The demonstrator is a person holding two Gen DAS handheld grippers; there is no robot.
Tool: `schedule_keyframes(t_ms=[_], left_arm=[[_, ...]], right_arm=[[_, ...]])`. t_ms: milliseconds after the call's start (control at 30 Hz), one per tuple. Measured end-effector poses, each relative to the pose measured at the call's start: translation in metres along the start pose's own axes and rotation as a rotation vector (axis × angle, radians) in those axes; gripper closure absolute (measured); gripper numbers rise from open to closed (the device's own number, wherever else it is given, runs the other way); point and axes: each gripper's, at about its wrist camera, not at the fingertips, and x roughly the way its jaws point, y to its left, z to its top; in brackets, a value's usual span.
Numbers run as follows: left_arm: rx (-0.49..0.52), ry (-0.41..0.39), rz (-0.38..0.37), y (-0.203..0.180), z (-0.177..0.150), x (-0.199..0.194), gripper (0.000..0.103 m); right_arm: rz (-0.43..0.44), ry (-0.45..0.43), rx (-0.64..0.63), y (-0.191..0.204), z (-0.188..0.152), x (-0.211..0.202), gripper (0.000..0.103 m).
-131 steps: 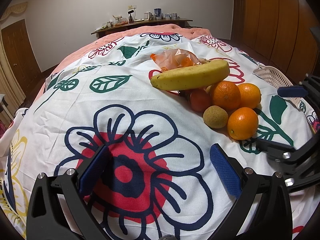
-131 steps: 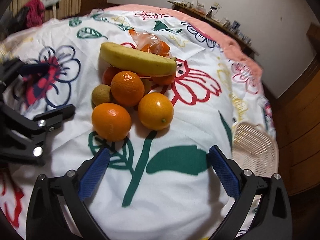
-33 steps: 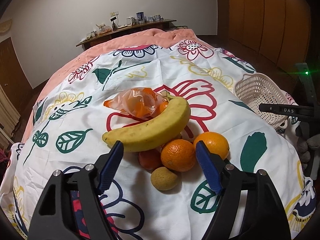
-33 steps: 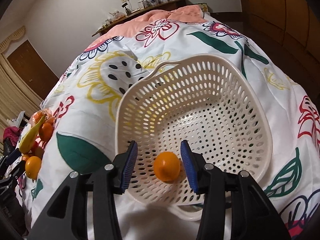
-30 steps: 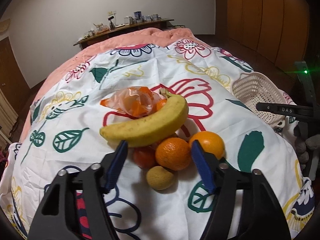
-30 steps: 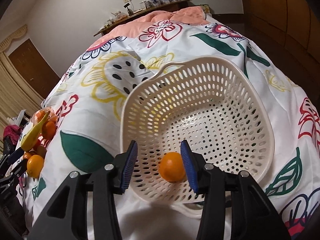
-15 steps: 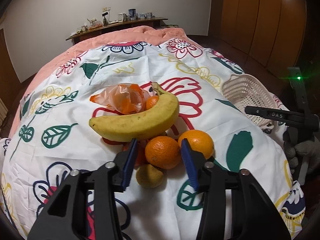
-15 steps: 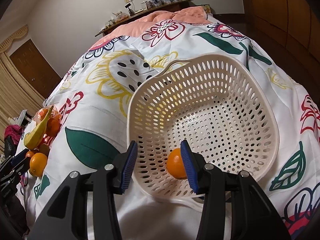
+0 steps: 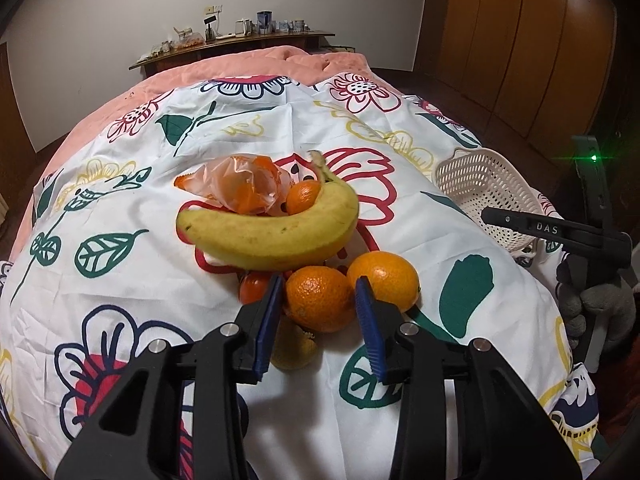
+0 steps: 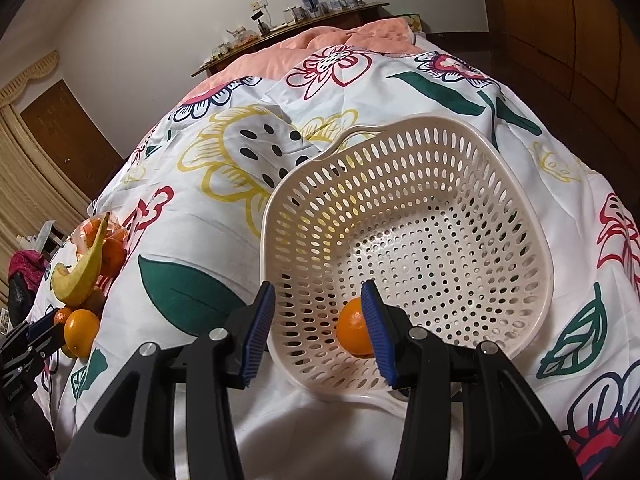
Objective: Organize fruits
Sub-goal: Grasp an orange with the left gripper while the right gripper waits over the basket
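Left tool [image 9: 318, 312], parted, brackets the round dimpled orange [image 9: 322, 298] for grasping; right tool [image 10: 318, 328], parted, straddles the perforated cream plastic basket's [image 10: 520, 216] near wall, its smooth orange [image 10: 354, 334] released inside.

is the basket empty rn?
No, one orange lies inside the basket near its front wall, partly hidden by the right claw.

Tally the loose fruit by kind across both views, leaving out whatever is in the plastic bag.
Banana: 1
Oranges in pile: 2
Orange in basket: 1
Small tangerines: 2
Yellow-brown fruit: 1
Total: 7
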Motion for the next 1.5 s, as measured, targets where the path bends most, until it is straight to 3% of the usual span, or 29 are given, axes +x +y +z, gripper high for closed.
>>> schedule_keyframes(t_ms=[733,1333,1500], left_arm=[[0.035,-0.077,0.015,-0.013,-0.005,-0.046,0.067],[0.049,0.037,-0.03,-0.014,-0.029,-0.031,0.065],[0.037,0.064,-0.035,-0.013,-0.033,-0.025,0.052]], right_arm=[[0.007,-0.046,0.013,-0.003,0.002,-0.017,0.058],[0.012,-0.033,0.017,-0.004,-0.002,-0.012,0.058],[0.014,-0.028,0.02,-0.004,-0.003,-0.01,0.058]])
